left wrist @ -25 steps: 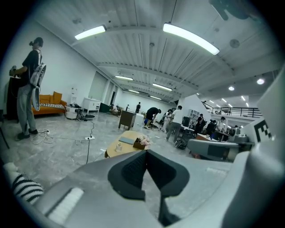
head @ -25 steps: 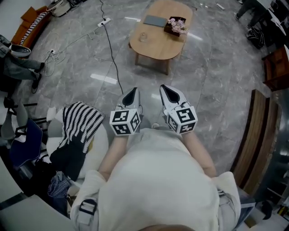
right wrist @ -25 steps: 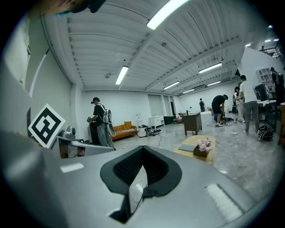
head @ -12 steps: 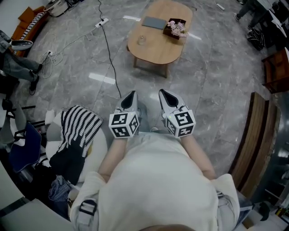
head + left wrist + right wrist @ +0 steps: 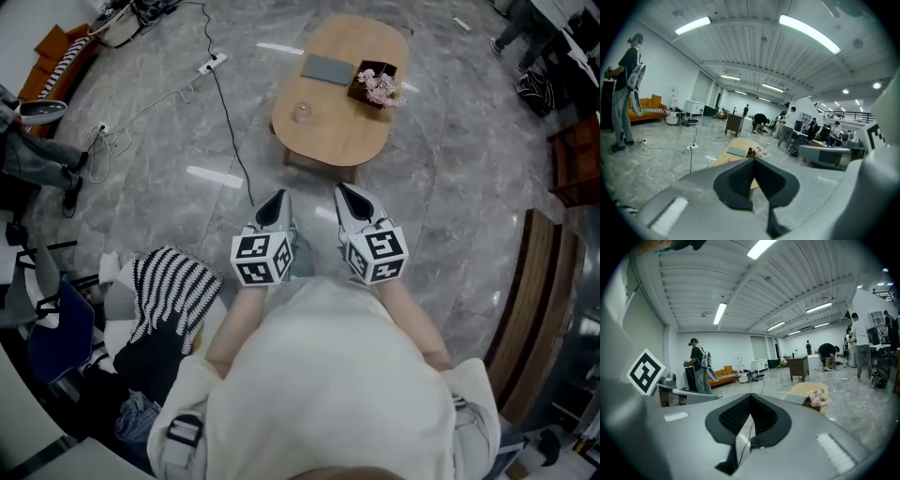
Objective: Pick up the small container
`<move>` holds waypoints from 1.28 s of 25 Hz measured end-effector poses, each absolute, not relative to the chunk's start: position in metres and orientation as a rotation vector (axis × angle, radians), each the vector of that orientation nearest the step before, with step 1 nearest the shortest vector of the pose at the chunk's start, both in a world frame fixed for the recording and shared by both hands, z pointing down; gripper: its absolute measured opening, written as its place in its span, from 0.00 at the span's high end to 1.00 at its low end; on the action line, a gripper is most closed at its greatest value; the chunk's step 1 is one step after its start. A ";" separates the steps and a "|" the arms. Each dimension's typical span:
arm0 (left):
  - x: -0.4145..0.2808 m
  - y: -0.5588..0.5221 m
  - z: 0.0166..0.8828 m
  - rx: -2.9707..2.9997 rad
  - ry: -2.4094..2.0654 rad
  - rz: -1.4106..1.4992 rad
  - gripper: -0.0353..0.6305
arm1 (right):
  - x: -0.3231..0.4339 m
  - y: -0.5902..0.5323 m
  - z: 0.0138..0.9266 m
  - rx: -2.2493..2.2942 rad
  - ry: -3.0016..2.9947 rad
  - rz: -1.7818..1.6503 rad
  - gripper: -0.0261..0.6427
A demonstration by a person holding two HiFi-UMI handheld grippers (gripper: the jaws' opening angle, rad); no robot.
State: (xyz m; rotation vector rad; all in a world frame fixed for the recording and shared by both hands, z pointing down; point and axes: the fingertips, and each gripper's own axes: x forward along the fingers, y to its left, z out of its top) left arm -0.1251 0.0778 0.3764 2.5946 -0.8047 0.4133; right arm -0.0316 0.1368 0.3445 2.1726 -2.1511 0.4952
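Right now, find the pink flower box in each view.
Head view: flower box upper centre-right, at the table's far end.
Left gripper view: flower box near the picture's centre.
Right gripper view: flower box right of centre.
Shared landmark: the oval wooden table beneath it.

one table [image 5: 330, 141], one container [image 5: 302, 112], two grippers [image 5: 274, 204] [image 5: 349, 194]

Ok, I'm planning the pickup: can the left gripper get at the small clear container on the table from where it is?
Probably not yet: the left gripper hangs short of the table, with floor between. The small container stands unobstructed, but the fingers are shut.
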 end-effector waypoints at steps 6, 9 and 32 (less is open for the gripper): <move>-0.102 0.011 0.367 2.617 -0.755 0.442 0.94 | -0.011 0.068 0.330 2.208 -2.128 0.482 0.96; -0.092 -0.018 0.364 2.631 -0.723 0.454 0.94 | -0.003 0.039 0.325 2.235 -2.106 0.484 0.96; -0.046 -0.178 0.396 2.639 -0.532 0.511 0.94 | 0.028 -0.092 0.353 2.299 -1.935 0.553 0.96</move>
